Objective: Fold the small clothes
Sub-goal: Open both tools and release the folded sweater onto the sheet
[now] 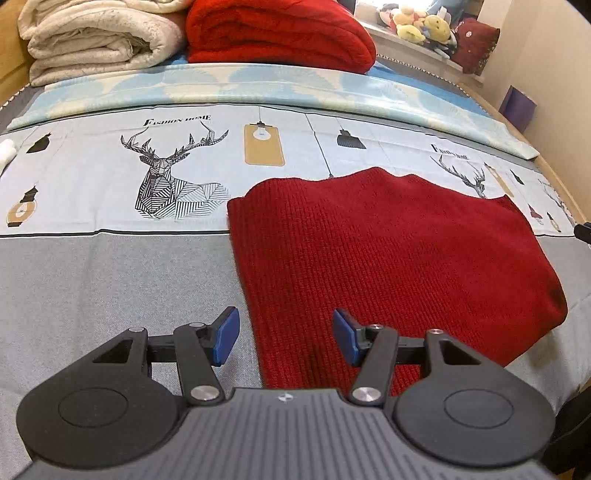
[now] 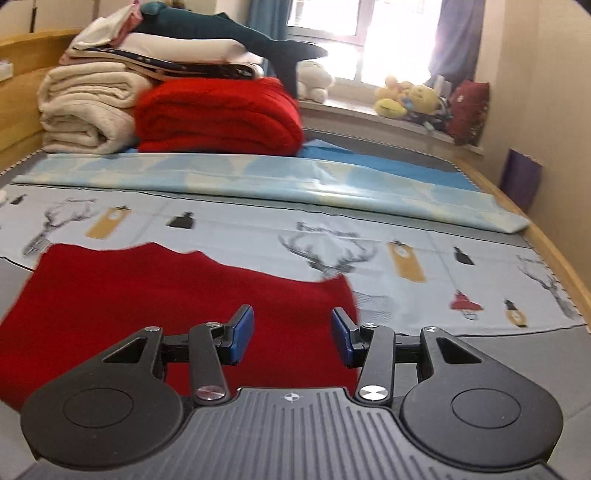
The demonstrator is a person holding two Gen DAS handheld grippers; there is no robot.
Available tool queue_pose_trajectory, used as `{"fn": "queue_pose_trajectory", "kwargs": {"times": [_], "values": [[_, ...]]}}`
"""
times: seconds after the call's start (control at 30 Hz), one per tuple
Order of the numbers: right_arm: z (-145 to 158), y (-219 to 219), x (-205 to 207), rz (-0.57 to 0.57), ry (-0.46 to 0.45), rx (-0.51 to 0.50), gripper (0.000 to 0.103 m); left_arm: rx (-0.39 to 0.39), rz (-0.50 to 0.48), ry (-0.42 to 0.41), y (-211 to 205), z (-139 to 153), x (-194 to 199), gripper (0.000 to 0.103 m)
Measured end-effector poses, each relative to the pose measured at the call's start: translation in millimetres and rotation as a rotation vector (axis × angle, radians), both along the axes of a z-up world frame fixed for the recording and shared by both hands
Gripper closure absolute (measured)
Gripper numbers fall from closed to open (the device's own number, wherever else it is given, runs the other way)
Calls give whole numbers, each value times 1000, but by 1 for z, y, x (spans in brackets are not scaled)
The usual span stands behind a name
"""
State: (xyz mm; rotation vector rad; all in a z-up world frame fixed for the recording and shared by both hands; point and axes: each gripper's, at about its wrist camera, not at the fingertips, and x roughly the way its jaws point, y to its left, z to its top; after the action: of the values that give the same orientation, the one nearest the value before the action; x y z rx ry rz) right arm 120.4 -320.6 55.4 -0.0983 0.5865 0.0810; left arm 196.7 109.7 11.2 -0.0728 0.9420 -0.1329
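Observation:
A dark red knitted garment (image 1: 391, 258) lies flat on the bed, folded to a rough rectangle; it also shows in the right wrist view (image 2: 166, 295). My left gripper (image 1: 286, 338) is open and empty, just above the garment's near left edge, with its blue pads (image 1: 227, 334) apart. My right gripper (image 2: 291, 338) is open and empty over the garment's near right corner. Neither gripper holds cloth.
The bed sheet (image 1: 110, 280) is grey with a printed deer band. A light blue folded quilt (image 1: 258, 85) crosses the bed behind. A cream blanket (image 1: 92, 40) and a red blanket (image 1: 273, 33) are stacked at the head. Plush toys (image 2: 410, 98) sit on the windowsill. The wooden bed rail (image 2: 557, 258) runs along the right.

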Motion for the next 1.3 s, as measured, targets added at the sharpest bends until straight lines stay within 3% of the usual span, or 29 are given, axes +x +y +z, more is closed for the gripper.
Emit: {"fn": "queue_pose_trajectory", "kwargs": {"times": [0.33, 0.5, 0.83, 1.03, 1.3], "values": [[12, 63, 1, 112, -9, 0, 57, 3, 20, 19, 13, -5, 4, 42], [12, 93, -2, 191, -14, -48, 57, -6, 43, 17, 22, -4, 4, 42], [10, 132, -2, 274, 9, -57, 68, -11, 69, 32, 36, -4, 3, 42], [1, 162, -5, 359, 42, -67, 68, -9, 75, 38, 41, -6, 3, 42], [-28, 213, -19, 528, 122, -162, 66, 6, 82, 56, 48, -10, 3, 42]]}}
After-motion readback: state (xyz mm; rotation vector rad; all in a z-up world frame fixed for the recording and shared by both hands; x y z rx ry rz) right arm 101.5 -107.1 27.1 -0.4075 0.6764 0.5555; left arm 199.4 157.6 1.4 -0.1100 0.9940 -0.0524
